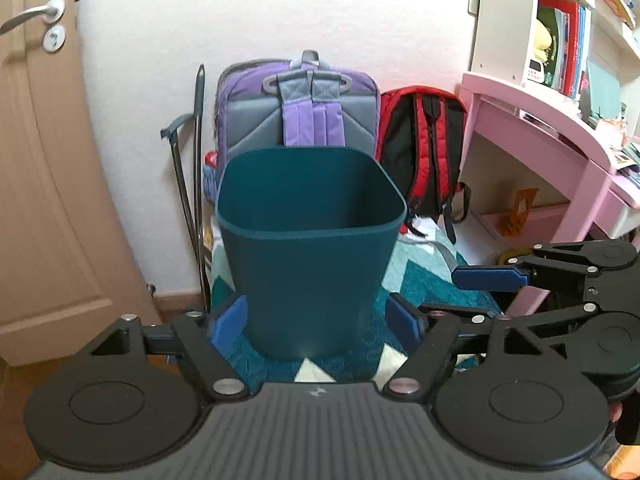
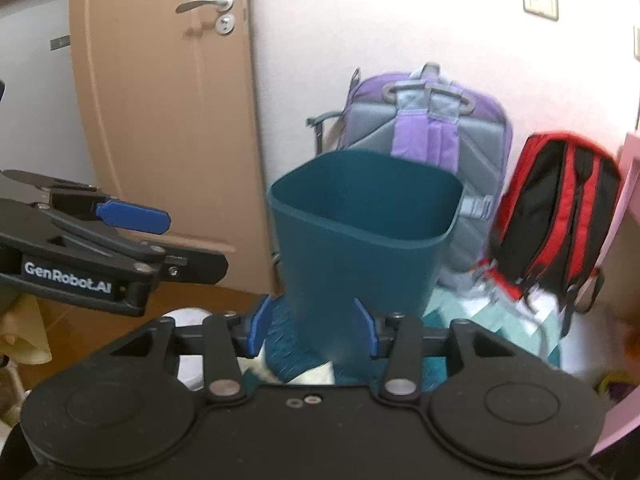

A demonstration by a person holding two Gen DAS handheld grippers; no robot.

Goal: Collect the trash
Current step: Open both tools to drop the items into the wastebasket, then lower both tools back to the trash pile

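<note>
Grippers: both the left hand-held gripper (image 1: 316, 320) and right hand-held gripper (image 2: 314, 330) hang released, empty, facing the dark teal plastic bin (image 1: 310, 240); next, probably seeking trash.

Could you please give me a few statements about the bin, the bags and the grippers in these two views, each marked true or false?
1. The teal bin stands upright with its mouth open. True.
2. A purple backpack sits behind the bin against the wall. True.
3. The red and black backpack lies inside the bin. False: it stands beside the purple backpack, next to the pink desk.
4. The left gripper is clamped on the bin. False: its blue pads stand apart on either side of the bin's base, not pressing it.
5. The right gripper holds a piece of trash. False: nothing is between its open fingers.
</note>
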